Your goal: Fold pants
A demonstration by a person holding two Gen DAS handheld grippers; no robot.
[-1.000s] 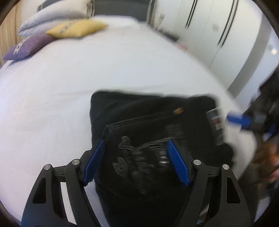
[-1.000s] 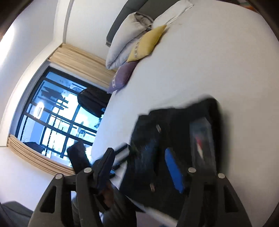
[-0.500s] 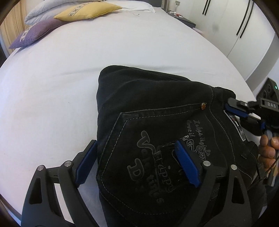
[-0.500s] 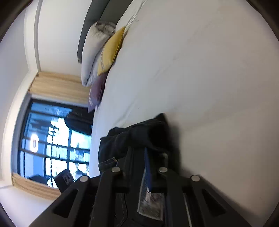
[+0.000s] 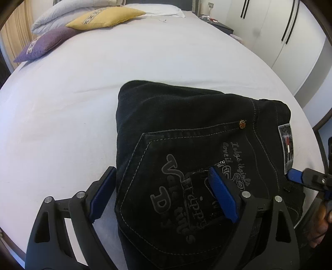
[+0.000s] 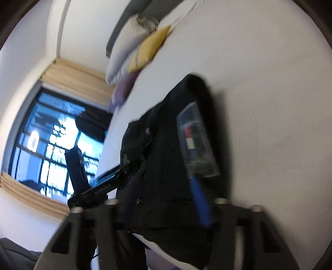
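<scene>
Black jeans [image 5: 186, 128] lie folded into a thick square on the white bed [image 5: 83, 83], back pocket and printed lettering facing up. My left gripper [image 5: 161, 174] is open over the near left edge, one blue pad on the sheet and the other above the pocket. My right gripper [image 5: 307, 184] comes in from the right at the waistband, just below the sewn label [image 5: 286, 145]. In the blurred right wrist view the right gripper [image 6: 159, 187] has its jaws opening; the jeans [image 6: 161, 155] lie between them, and its blue pad sits by the label [image 6: 195, 141].
Yellow [image 5: 105, 17], purple [image 5: 45, 42] and pale pillows [image 5: 68, 14] lie at the head of the bed. White wardrobe doors [image 5: 290, 41] stand to the right. A window [image 6: 51, 145] is behind the left gripper. The bed's edge runs close to the jeans' right side.
The jeans came down to rest on the bed. My right gripper pinched the waistband by the label half a second ago and has since spread and sunk. My left gripper widened and dropped a little.
</scene>
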